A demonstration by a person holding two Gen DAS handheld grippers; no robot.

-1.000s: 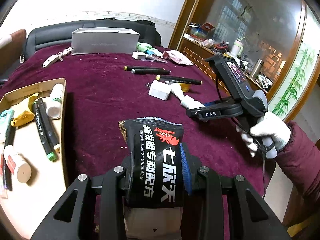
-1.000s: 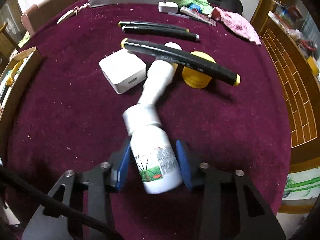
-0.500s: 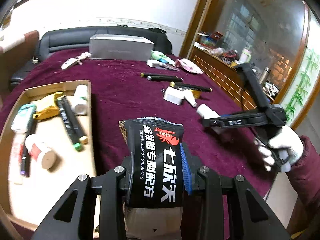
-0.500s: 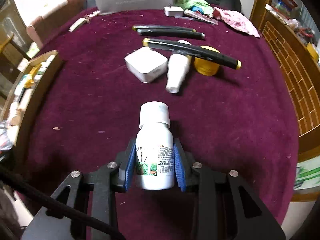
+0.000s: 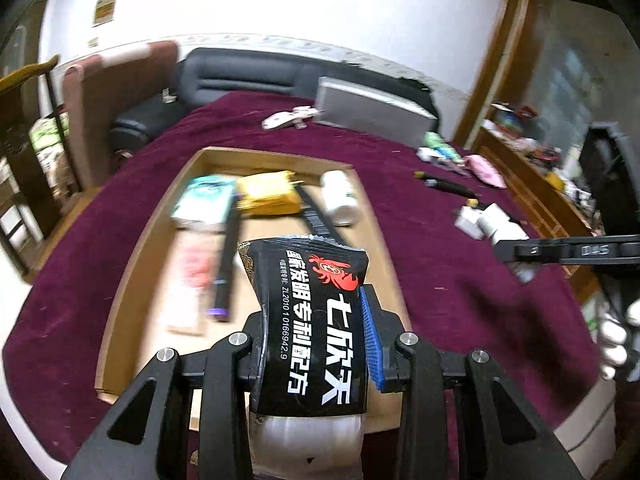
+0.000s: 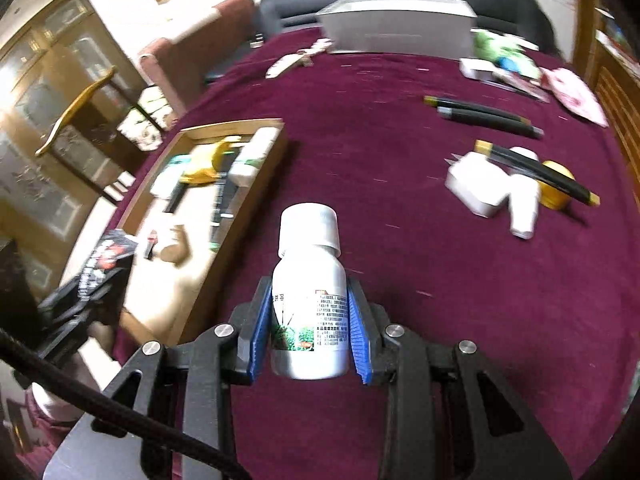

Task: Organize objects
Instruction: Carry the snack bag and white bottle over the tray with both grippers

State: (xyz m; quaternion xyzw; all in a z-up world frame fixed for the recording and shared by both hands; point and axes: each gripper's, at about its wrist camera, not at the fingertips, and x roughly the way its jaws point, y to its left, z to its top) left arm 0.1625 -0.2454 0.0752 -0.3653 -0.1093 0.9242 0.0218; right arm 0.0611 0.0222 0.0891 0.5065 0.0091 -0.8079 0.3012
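From my left wrist camera, the left gripper [image 5: 316, 332] clamps a black snack packet [image 5: 310, 320] above the wooden tray [image 5: 132, 264]. From my right wrist camera, the right gripper [image 6: 310, 326] grips a white bottle [image 6: 309, 292] over the maroon tablecloth [image 6: 460, 292], beside that tray.

Both wrist views downward, sharing wooden tray [image 5: 372, 216].

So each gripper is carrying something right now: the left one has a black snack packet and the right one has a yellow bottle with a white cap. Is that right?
Not quite. The bottle in the right gripper is white, not yellow, with a white cap; the right wrist view shows it clamped between the blue pads. The rest holds: the left gripper grips the black packet.
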